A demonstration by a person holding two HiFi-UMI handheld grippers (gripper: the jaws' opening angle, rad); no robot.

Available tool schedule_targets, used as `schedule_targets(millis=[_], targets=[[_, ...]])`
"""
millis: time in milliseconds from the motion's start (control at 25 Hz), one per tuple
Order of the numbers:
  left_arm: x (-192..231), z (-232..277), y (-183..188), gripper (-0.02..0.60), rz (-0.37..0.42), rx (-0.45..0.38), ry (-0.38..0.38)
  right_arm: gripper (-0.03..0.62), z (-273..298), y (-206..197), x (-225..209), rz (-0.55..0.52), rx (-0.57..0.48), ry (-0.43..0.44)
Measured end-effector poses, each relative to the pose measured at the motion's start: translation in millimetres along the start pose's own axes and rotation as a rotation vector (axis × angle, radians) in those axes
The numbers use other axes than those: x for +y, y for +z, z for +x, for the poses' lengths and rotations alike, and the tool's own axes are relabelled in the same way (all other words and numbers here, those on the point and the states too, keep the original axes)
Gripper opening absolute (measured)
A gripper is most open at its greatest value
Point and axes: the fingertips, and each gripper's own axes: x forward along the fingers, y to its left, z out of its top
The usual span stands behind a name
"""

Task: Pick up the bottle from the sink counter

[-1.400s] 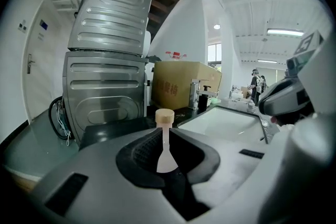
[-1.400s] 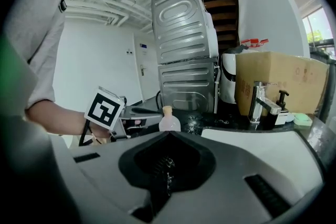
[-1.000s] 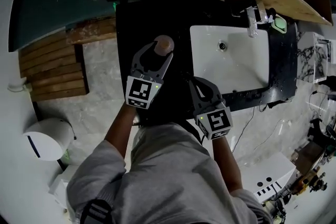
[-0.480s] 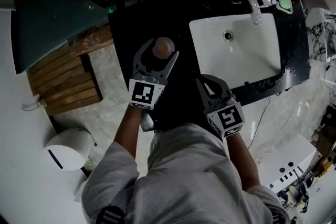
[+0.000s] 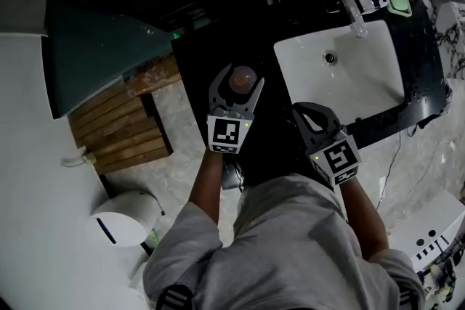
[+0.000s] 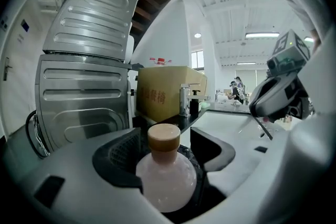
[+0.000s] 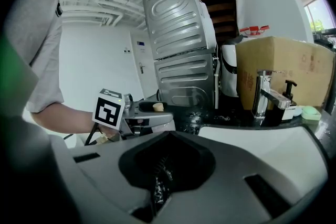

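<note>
Bottle stands between the jaws of your left gripper.
Those jaws have just been opening, loose around it; your right gripper is closed.

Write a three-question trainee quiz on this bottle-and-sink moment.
1. True or false: the right tool holds the bottle.
2. The bottle's cap is: A green, B tan, C blue.
3. In the head view, on which side of the sink does the bottle stand?
Key: 1 false; it stands between the left tool's open jaws, which have just been opening, while the right tool is shut and empty. 2 B. 3 left.
</note>
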Motion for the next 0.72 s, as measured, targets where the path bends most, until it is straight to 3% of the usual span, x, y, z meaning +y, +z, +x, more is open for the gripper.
schedule_targets(millis=[720], targets=[[8.6, 8.5, -5.2, 0.275, 0.013, 0.021, 0.019, 0.009, 12.7, -6.8, -0.7, 0.006, 0.031, 0.005]])
